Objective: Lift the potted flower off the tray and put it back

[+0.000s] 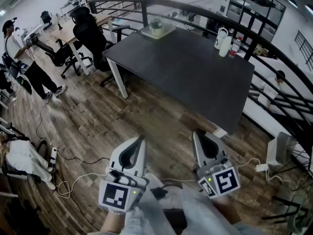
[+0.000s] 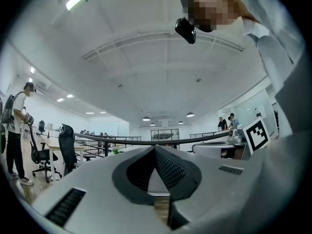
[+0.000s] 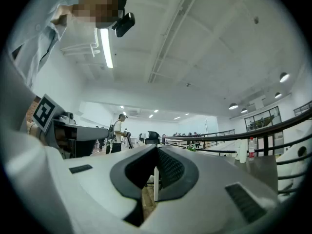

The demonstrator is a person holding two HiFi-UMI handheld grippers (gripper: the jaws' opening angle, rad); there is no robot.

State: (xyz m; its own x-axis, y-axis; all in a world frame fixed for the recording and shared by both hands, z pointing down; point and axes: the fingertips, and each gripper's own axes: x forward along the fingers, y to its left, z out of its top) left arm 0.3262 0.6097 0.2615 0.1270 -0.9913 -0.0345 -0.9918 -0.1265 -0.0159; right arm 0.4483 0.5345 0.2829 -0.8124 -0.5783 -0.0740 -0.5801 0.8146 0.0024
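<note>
The potted flower, a small green plant in a pale pot, stands on a light tray at the far left corner of the dark table. Both grippers are held low over the wood floor, well short of the table and pointing toward it. My left gripper has its jaws together with nothing between them, as the left gripper view also shows. My right gripper is shut and empty too, its pads meeting in the right gripper view. A speck of green, the plant, shows far off.
A white jug and bottles stand at the table's far right corner. A curved black railing runs behind the table. Black office chairs and a standing person are on the left. Cables and a power strip lie on the floor.
</note>
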